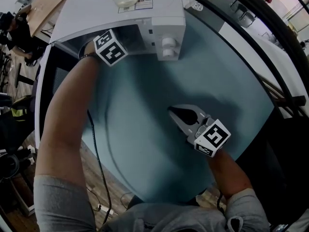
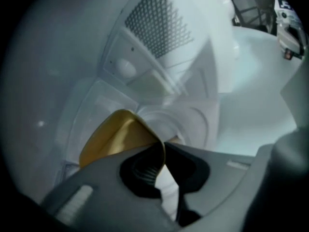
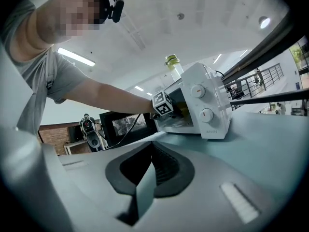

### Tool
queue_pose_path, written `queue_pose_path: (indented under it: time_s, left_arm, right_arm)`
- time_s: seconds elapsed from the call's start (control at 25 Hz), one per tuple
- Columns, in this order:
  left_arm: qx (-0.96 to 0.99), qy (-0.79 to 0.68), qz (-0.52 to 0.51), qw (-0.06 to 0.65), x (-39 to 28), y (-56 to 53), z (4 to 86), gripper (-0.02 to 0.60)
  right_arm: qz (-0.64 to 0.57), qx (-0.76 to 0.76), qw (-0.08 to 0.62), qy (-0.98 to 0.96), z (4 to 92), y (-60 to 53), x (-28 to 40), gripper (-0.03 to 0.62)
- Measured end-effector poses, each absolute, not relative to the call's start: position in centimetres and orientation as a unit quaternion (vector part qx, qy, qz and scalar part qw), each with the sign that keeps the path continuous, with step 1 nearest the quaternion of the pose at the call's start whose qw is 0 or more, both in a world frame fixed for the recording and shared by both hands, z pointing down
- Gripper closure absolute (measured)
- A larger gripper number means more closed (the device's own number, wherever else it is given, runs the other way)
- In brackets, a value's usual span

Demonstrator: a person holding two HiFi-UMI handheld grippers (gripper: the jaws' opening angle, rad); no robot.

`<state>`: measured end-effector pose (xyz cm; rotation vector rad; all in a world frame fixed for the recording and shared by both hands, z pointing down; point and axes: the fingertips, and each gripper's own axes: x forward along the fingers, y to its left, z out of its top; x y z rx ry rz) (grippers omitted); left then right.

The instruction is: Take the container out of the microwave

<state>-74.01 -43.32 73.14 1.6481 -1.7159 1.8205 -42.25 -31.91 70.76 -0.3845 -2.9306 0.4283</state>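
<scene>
My left claw point(image 2: 163, 151) is inside the microwave point(image 1: 159, 23), pinched on the rim of the yellow container point(image 2: 116, 134), which sits in the cavity. The grasp looks made; next calls for 1 level pull out the doorway. My right claw point(image 1: 173, 113), closed and empty, hovers before the microwave.

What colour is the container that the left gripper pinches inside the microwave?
The container is mustard yellow; the left gripper view shows it best.
</scene>
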Motion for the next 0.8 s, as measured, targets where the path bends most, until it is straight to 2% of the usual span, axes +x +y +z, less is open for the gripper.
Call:
queue_pose_path:
  time_s: [0.4,0.8]
  left_arm:
    - [0.594,-0.537,0.59,0.101,-68.0,-37.3,70.1,0.549]
    - [0.64,-0.503,0.572,0.101,-58.3,-29.5,65.5,0.549]
  right_arm:
    - [0.132,-0.123,0.077,-0.981,65.9,-28.6,-40.3,0.588]
    - [0.111,-0.102,0.073,-0.986,59.0,-25.1,-35.5,0.588]
